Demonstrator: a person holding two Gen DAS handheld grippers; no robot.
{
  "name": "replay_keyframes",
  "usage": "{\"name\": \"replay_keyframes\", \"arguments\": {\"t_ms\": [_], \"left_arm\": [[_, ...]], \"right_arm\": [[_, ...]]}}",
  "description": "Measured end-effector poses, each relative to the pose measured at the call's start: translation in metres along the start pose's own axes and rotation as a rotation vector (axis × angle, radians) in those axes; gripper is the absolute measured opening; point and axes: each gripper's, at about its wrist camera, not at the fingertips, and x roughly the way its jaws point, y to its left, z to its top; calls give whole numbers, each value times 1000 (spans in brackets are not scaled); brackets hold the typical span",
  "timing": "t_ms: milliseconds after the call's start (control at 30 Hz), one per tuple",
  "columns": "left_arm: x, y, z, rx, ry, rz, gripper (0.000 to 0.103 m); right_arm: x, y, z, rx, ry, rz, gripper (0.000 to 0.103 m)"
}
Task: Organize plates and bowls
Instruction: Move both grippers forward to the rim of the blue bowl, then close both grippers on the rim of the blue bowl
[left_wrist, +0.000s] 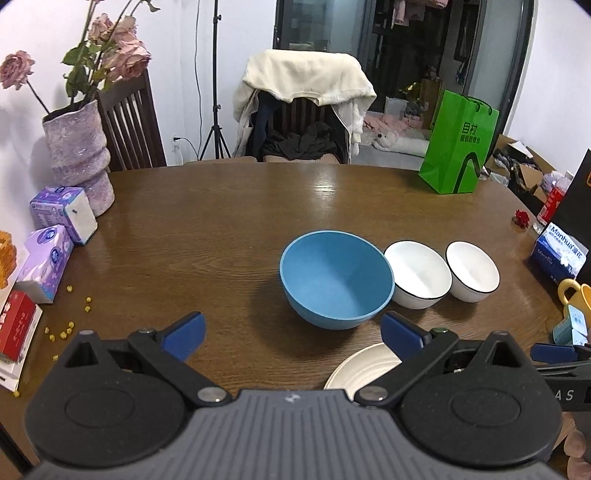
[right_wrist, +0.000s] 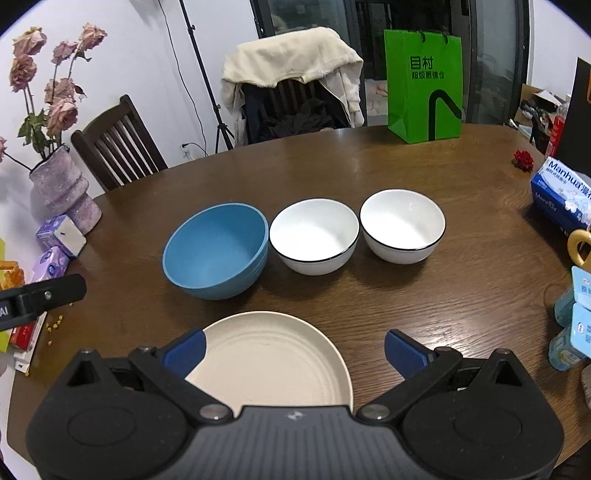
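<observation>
A blue bowl (left_wrist: 336, 278) (right_wrist: 218, 251) stands on the brown table, with two white black-rimmed bowls (left_wrist: 418, 274) (left_wrist: 472, 271) to its right; in the right wrist view they are the middle bowl (right_wrist: 314, 234) and the right bowl (right_wrist: 402, 225). A cream plate (right_wrist: 273, 360) (left_wrist: 360, 369) lies in front of them. My left gripper (left_wrist: 291, 334) is open and empty, just in front of the blue bowl. My right gripper (right_wrist: 293, 350) is open and empty above the plate's near side.
A green paper bag (left_wrist: 460, 144) stands at the table's far right. A purple vase with roses (left_wrist: 77, 155) and tissue packs (left_wrist: 62, 214) sit at the left. A blue tissue box (right_wrist: 561, 195), a yellow mug (left_wrist: 576, 293) and small bottles (right_wrist: 572, 325) are at the right. Chairs stand behind the table.
</observation>
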Motion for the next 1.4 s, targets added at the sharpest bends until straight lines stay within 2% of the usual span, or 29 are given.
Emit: {"name": "replay_keyframes", "arguments": {"t_ms": [533,667,1033,1100,1200,1300,1367,1400], "left_arm": [[69,6,27,42,95,-49,103],[92,13,33,28,118,-56,103],[151,33,48,8,184,-13,102],[162,36,51,4,194,-17,101],[178,39,53,-2,208,-29,100],[194,41,54,-6,240,-42,89],[200,39,55,-1,254,-51,77],[203,39,54,2,263,-60,72]], "right_arm": [[41,-1,18,89,26,-50,103],[58,-1,26,108,41,-63,98],[95,33,58,83,28,-43,91],[104,40,63,71,34,-50,86],[120,49,69,56,61,-71,74],[134,56,72,55,98,-96,61],[144,59,73,68,124,-113,48],[148,59,73,79,137,-115,45]]}}
